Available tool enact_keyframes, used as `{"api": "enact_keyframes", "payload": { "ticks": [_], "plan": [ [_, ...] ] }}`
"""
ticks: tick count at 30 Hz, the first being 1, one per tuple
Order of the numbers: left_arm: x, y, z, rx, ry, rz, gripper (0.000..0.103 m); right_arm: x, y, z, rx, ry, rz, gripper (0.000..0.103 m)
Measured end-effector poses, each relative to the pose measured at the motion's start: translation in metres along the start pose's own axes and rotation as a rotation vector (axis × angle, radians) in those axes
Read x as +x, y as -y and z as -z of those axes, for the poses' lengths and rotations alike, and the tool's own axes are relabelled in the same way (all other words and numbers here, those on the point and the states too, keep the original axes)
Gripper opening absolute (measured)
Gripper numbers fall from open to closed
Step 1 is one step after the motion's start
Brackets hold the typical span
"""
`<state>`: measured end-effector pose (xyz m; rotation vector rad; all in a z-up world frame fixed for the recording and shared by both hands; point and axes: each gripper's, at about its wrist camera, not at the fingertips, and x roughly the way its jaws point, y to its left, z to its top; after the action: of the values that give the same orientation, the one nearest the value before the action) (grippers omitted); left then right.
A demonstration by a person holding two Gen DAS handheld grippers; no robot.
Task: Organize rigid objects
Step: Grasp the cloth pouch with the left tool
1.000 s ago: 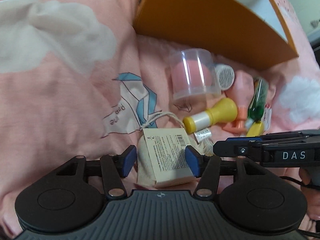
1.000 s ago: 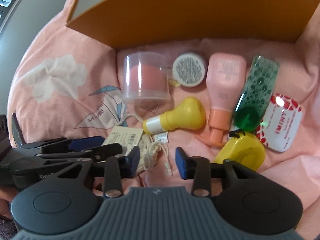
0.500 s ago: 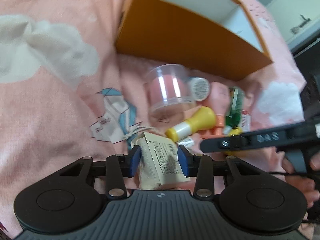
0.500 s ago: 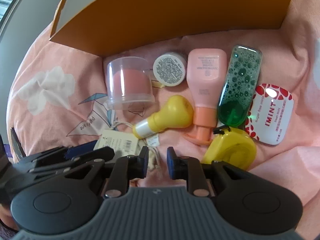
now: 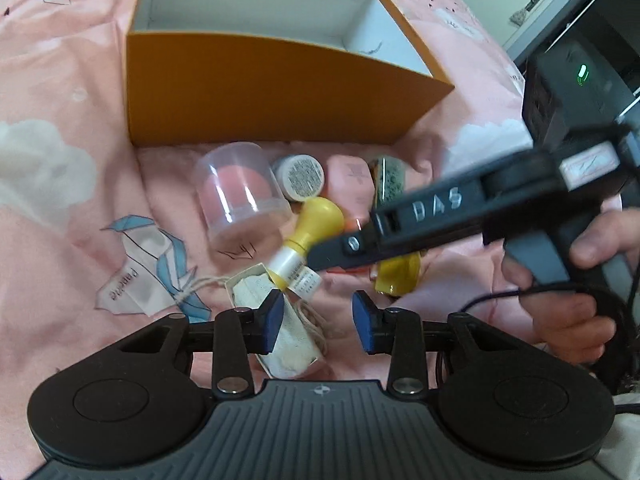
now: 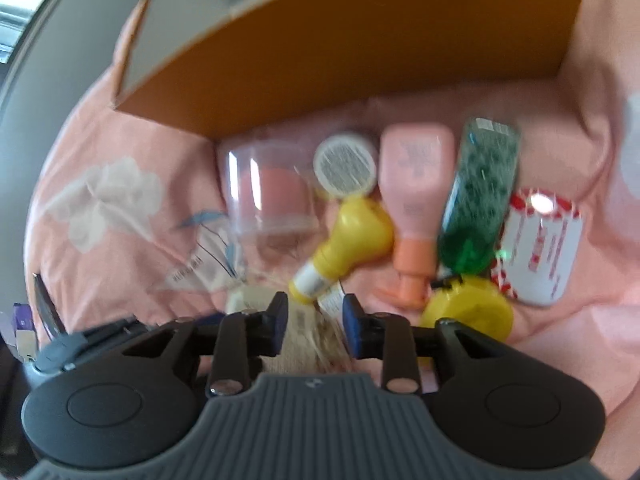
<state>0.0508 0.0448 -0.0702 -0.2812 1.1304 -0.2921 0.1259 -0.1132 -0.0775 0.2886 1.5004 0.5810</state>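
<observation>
A beige cloth pouch [image 5: 288, 344] with a paper tag lies on the pink bedding. My left gripper [image 5: 319, 320] stands over it with jaws closing; the pouch leans on the left pad and a gap remains at the right pad. My right gripper [image 6: 316, 322] is blurred, its jaws opening, with the pouch [image 6: 308, 332] and its strings showing between the pads. A yellow bulb-shaped bottle [image 6: 356, 240] lies just beyond. The orange box [image 5: 260, 92] stands open behind.
In front of the box lie a clear cup holding a pink sponge [image 6: 268, 192], a round jar [image 6: 345, 168], a pink bottle [image 6: 416, 176], a green tube [image 6: 480, 192], a mint tin [image 6: 540, 248] and a yellow disc [image 6: 468, 312]. A hand [image 5: 580, 280] holds the right gripper.
The left gripper narrowed onto the pouch, then rose and drew back; the pouch now touches only its left pad. The right jaws narrowed over the strings, then widened.
</observation>
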Motion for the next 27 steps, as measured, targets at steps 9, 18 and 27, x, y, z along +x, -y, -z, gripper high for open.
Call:
{"api": "enact_keyframes", "payload": {
  "ticks": [9,18,27],
  "plan": [
    [-0.004,0.002,0.009,-0.021,0.001,-0.008,0.042,0.011,-0.029,0.001,-0.126,-0.036,-0.05,0.031],
    [-0.005,0.002,0.013,-0.033,0.0,0.01,0.038,0.029,-0.041,-0.001,-0.168,-0.071,-0.032,0.013],
    [0.0,-0.005,0.008,-0.084,-0.045,-0.087,0.067,0.027,-0.033,-0.002,-0.136,-0.068,-0.055,0.012]
  ]
}}
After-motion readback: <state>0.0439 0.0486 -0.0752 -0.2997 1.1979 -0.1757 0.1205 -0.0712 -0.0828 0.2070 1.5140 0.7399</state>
